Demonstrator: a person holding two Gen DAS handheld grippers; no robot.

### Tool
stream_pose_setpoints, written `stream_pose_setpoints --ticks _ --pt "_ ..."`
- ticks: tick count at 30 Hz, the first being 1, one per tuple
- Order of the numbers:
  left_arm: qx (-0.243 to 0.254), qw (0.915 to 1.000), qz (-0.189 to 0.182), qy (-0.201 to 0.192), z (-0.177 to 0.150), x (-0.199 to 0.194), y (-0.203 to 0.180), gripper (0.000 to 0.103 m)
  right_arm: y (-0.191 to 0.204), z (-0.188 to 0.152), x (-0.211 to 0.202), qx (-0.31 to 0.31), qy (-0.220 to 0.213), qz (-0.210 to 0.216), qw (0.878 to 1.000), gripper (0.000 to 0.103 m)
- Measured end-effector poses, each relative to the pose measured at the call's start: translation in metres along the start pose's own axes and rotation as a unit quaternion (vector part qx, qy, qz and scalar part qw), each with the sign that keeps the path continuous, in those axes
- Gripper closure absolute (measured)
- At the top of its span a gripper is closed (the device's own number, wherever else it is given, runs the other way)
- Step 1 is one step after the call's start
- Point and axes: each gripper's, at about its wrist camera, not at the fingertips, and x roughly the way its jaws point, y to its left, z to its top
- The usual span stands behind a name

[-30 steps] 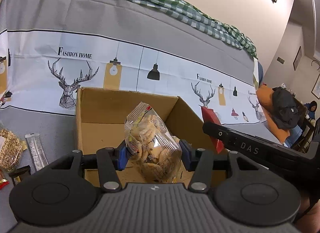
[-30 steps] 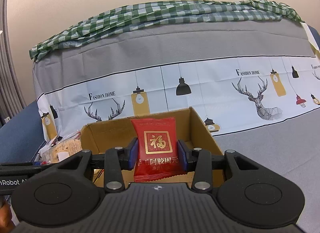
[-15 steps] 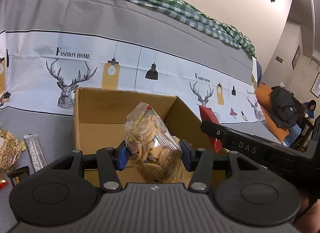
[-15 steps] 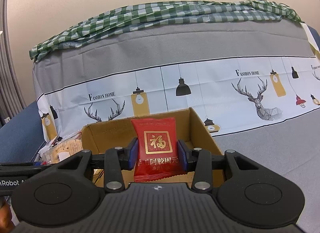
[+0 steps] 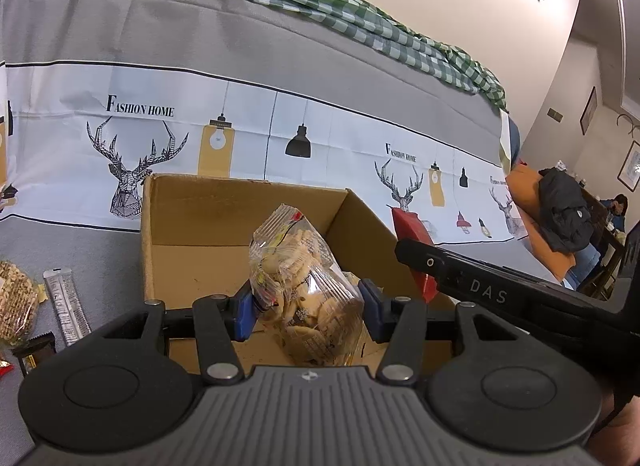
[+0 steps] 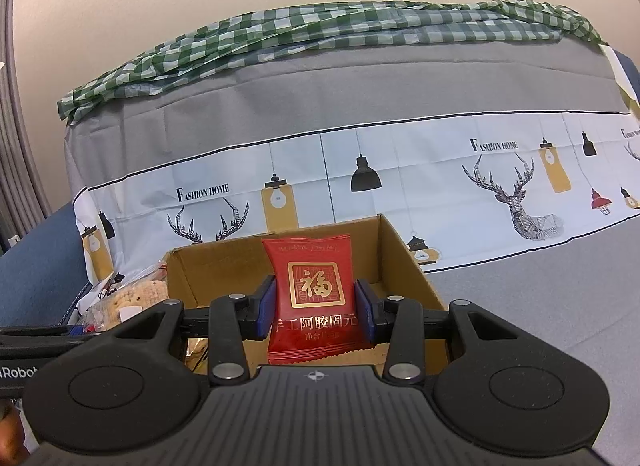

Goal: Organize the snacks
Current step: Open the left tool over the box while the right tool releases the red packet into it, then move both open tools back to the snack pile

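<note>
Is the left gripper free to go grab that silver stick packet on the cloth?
Probably not yet: the left gripper is shut on a cookie bag over the cardboard box. The silver stick packet itself lies uncovered.

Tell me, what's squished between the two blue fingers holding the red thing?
The red snack packet itself fills the gap in the right gripper, upright over the cardboard box, in the right wrist view.

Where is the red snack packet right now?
In the right wrist view, the red snack packet stands upright, clamped in the right gripper above the open cardboard box.
</note>
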Motion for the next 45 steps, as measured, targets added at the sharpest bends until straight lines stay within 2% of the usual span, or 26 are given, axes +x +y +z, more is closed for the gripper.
stream_pose_setpoints --ticks 19,21,22,23,27,33,37,40,45 --pt "0.014 0.9998 -0.012 0.003 -0.001 0.005 -0.003 0.045 0.000 -0.001 0.000 0.002 -0.005 -0.004 1.000 0.060" --pt "0.016 0.9996 -0.022 0.010 -0.001 0.007 -0.004 0.040 -0.001 -0.001 0.000 0.004 -0.004 -0.004 1.000 0.060" --pt "0.017 0.9994 -0.025 0.015 -0.002 0.008 -0.005 0.030 -0.001 -0.001 0.000 0.006 -0.003 -0.005 1.000 0.059" --pt "0.019 0.9994 -0.025 0.016 -0.003 0.008 -0.006 0.027 -0.001 -0.001 0.001 0.008 -0.002 -0.005 1.000 0.057" --pt "0.020 0.9996 -0.018 0.006 -0.003 0.006 -0.006 0.028 -0.005 -0.001 0.003 0.022 0.002 -0.015 1.000 0.054" --pt "-0.007 0.9999 -0.013 -0.005 -0.002 0.000 0.006 0.036 -0.007 -0.002 0.006 0.039 0.007 -0.020 0.999 0.049" --pt "-0.007 0.9998 -0.012 -0.014 -0.002 -0.009 0.011 0.050 0.003 -0.003 0.007 0.038 0.007 -0.015 0.999 0.048" --pt "0.002 0.9997 -0.008 -0.021 -0.003 -0.017 0.014 0.051 0.013 -0.004 0.008 0.032 0.005 -0.009 0.999 0.048" --pt "0.007 0.9994 -0.026 -0.020 0.003 -0.041 0.026 0.052 0.035 -0.009 0.010 0.020 0.007 0.006 1.000 0.048"
